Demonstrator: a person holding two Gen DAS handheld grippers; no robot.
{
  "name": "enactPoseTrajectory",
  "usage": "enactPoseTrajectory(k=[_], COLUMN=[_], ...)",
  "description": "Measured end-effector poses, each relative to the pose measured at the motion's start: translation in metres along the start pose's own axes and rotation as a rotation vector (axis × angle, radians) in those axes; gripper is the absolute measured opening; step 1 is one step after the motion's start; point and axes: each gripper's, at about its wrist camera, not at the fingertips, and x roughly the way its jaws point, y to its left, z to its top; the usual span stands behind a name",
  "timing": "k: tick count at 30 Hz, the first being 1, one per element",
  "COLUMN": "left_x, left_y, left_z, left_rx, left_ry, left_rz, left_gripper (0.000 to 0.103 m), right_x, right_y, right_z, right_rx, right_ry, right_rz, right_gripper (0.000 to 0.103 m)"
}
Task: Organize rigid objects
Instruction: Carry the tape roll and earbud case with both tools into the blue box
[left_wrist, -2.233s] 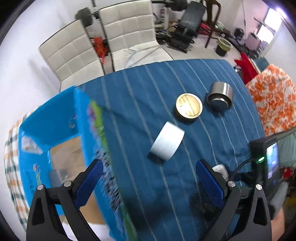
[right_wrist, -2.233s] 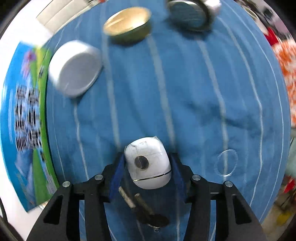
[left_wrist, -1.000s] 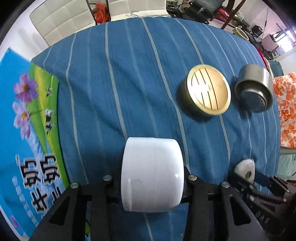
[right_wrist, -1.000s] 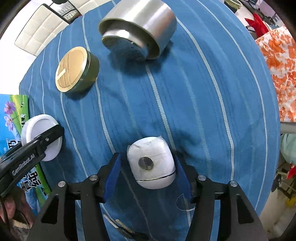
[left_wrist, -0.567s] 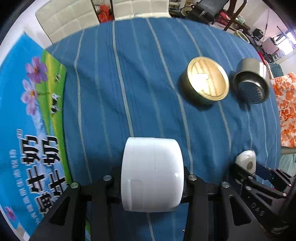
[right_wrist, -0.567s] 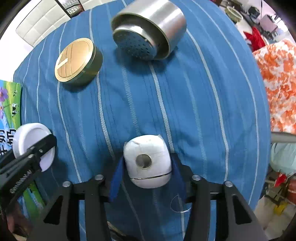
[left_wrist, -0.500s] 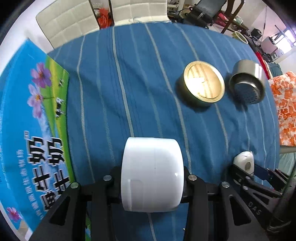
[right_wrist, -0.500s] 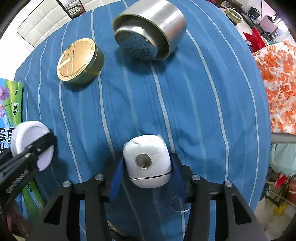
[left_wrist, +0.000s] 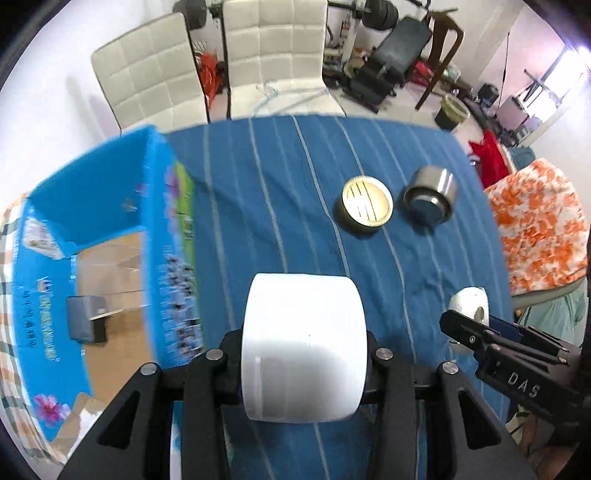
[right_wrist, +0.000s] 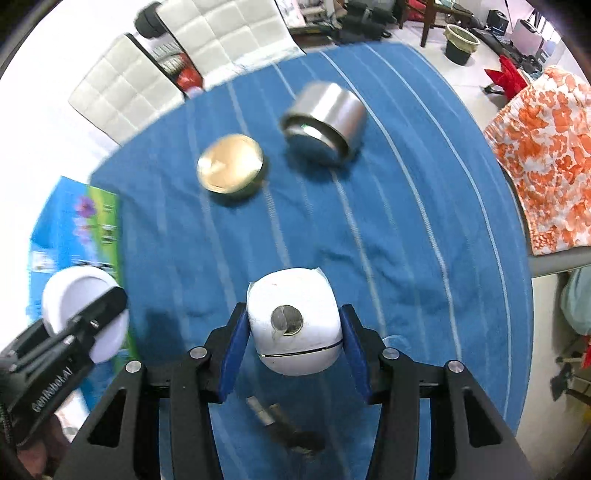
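Observation:
My left gripper (left_wrist: 303, 363) is shut on a white round jar (left_wrist: 303, 347), held above the blue striped tablecloth. My right gripper (right_wrist: 293, 341) is shut on a white rounded case (right_wrist: 293, 325) with a metal disc on its face. The case also shows in the left wrist view (left_wrist: 469, 302), and the jar in the right wrist view (right_wrist: 79, 306). A gold round tin (left_wrist: 366, 209) and a steel cup on its side (left_wrist: 429, 199) lie on the cloth ahead. An open blue cardboard box (left_wrist: 107, 236) stands at the left.
A small grey object (left_wrist: 86, 323) lies inside the box. Keys (right_wrist: 284, 428) lie on the cloth under my right gripper. Two white chairs (left_wrist: 207, 66) stand behind the table. An orange floral cloth (left_wrist: 539, 229) hangs at the right.
Both grippers have lifted and pulled back with their loads. The left view has tilted up, so the box's open inside and the chairs are in view; the tin and cup look farther away.

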Motion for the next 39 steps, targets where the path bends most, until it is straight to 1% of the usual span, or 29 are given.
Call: enactPoseTrajectory(k=[2,3,4,6,7,10,13,17,18,20,21,24,26,29,32,39], left_x=[-0.02,-0.026,-0.036,-0.044,-0.054,-0.063,-0.059,-0.038,-0.032,-0.021,-0.014,0.003,0.011,0.022,0.035,0.065], left_y=[0.019,0.018,0.03,0.046,0.062,0.095,0.136,0.174,0.18,0.197,0.202,0.213,0.218,0.22,0.224,0.226], left_z=[-0.001,0.006,0.005,0.004,0.001,-0.014,-0.033,-0.055,-0.059,-0.07,-0.074,-0.083,-0.086,-0.086,-0.084,-0.08], left_rx=[-0.019,-0.027,-0.041,-0.063,-0.081,-0.108,-0.158,-0.224,-0.24,-0.271,-0.285,-0.309,-0.311,-0.324,-0.344,-0.361], left_ry=[-0.03,-0.038,-0.05,-0.063,-0.071,-0.078,-0.059,-0.001,0.011,0.045,0.056,0.099,0.112,0.127,0.143,0.206], left_rz=[-0.006,-0.002,0.001,0.015,0.026,0.069,0.113,0.13,0.127,0.112,0.101,0.08,0.069,0.052,0.044,0.037], left_gripper=[0.037,0.037,0.037,0.037,0.037,0.037,0.037,0.037,0.037,0.037,0.037,0.037,0.037,0.037,0.037,0.037], right_x=[-0.019,-0.028,-0.036,-0.052,-0.059,-0.071,-0.07,-0.061,-0.054,-0.046,-0.036,-0.012,0.012,0.05,0.08,0.126], right_y=[0.012,0.02,0.026,0.044,0.057,0.098,0.147,0.213,0.233,0.257,0.273,0.298,0.312,0.323,0.33,0.34], right_z=[-0.005,-0.008,-0.01,-0.017,-0.021,-0.031,-0.036,-0.048,-0.051,-0.054,-0.055,-0.053,-0.05,-0.044,-0.042,-0.04], right_rx=[0.0,0.0,-0.003,-0.013,-0.019,-0.049,-0.085,-0.152,-0.174,-0.204,-0.219,-0.249,-0.258,-0.243,-0.225,-0.224], right_ry=[-0.02,-0.029,-0.032,-0.039,-0.037,-0.031,-0.014,0.033,0.047,0.069,0.094,0.134,0.174,0.246,0.281,0.314], right_rz=[0.043,0.068,0.089,0.136,0.166,0.243,0.297,0.338,0.335,0.328,0.322,0.288,0.263,0.247,0.221,0.139], right_gripper=[0.052,0.052,0.052,0.052,0.052,0.052,0.052,0.052,0.052,0.052,0.052,0.052,0.052,0.052,0.052,0.052])
